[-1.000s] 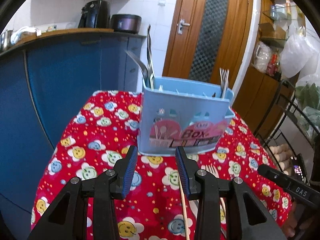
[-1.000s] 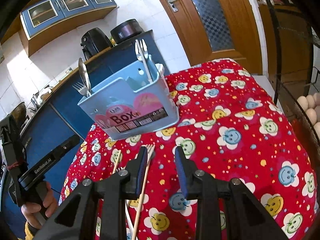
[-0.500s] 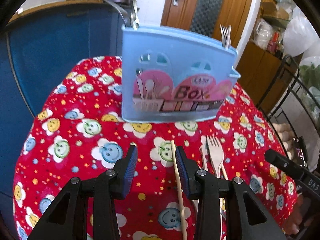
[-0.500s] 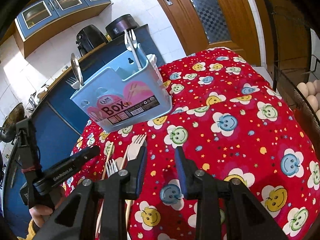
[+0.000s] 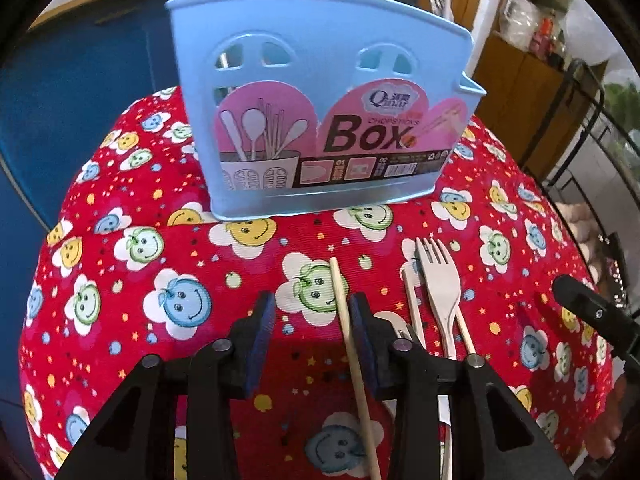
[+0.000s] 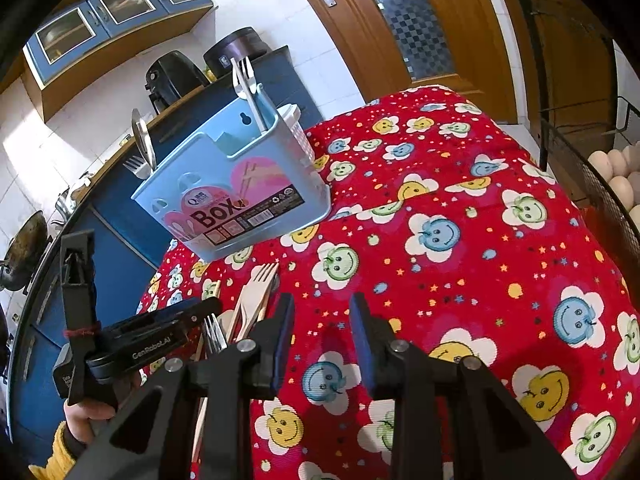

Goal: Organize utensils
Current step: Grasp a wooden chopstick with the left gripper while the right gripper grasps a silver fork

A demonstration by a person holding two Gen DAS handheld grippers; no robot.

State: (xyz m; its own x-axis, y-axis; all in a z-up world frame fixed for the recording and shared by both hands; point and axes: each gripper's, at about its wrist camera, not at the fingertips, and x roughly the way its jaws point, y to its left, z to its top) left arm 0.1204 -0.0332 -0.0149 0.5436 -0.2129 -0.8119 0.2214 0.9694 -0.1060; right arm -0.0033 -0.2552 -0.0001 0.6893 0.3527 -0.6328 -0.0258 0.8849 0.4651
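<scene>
wooden chopstick [image 5: 343, 312] lies just inside your left gripper's [image 5: 312, 320] right-hand pad, and the jaws have just been closing around it but aren't yet pressing, so you're lined up for a pinch. beyond the tips stands the blue box [image 5: 320, 120] (forks already upright in it), where it should go. just right of that pad lie a pale fork [image 5: 438, 280] and other cutlery, crowding the pick. your right gripper [image 6: 322, 336] hangs part-spread, empty, over bare cloth [image 6: 460, 220].
</scene>
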